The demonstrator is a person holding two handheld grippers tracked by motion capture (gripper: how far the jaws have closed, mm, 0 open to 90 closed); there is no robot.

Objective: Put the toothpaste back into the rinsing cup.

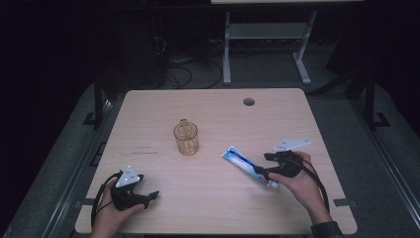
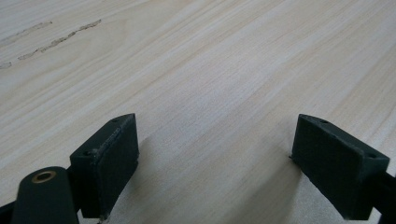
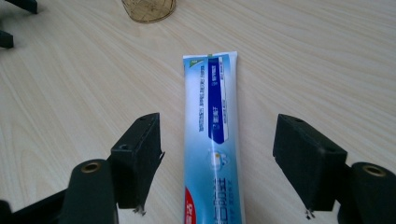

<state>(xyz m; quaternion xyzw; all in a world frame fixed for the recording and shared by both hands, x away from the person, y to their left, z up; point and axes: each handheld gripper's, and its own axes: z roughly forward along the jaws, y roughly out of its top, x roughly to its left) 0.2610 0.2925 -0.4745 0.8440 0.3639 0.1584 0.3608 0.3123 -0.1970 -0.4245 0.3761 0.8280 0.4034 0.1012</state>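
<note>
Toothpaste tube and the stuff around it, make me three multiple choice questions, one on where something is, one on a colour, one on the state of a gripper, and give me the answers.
1. Where does the toothpaste tube lie?
A. inside the cup
B. flat on the table, between the right gripper's jaws
C. on the floor

2. What colour is the cup?
A. see-through amber
B. solid red
C. white

3. How does the left gripper stand?
A. shut on the tube
B. shut on the cup
C. open, with bare table between its jaws

Answers: 1 B, since the right gripper view shows the tube flat on the table with a gap to the right gripper's jaws on each side. 2 A, since the high view shows wood through its amber wall. 3 C, since the left gripper view shows wood alone between the parted jaws.
</note>
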